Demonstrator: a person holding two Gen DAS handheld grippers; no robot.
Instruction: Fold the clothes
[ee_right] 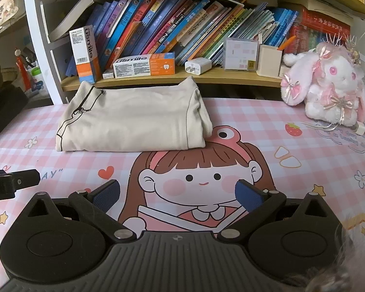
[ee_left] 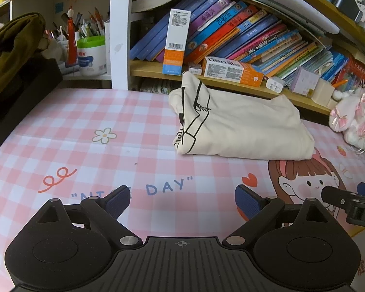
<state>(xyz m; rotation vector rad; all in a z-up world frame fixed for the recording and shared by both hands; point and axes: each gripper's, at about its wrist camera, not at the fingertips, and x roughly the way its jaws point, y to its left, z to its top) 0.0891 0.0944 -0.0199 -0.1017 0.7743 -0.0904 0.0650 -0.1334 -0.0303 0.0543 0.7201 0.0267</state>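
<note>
Left hand-held gripper (ee_left: 182,200) spread empty, folded shirt (ee_left: 243,126) long axis left-right

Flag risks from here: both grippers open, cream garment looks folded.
1. The folded cream garment has a loose bunched edge on its right side; grabbing there may undo the fold.
2. It sits close to the shelf edge; pushing it back could knock the toothpaste box or the charger.

leaning books (ee_right: 172,22), toothpaste boxes (ee_right: 143,64), plush rabbit (ee_right: 328,82) beside pink checked mat (ee_left: 90,126)
</note>
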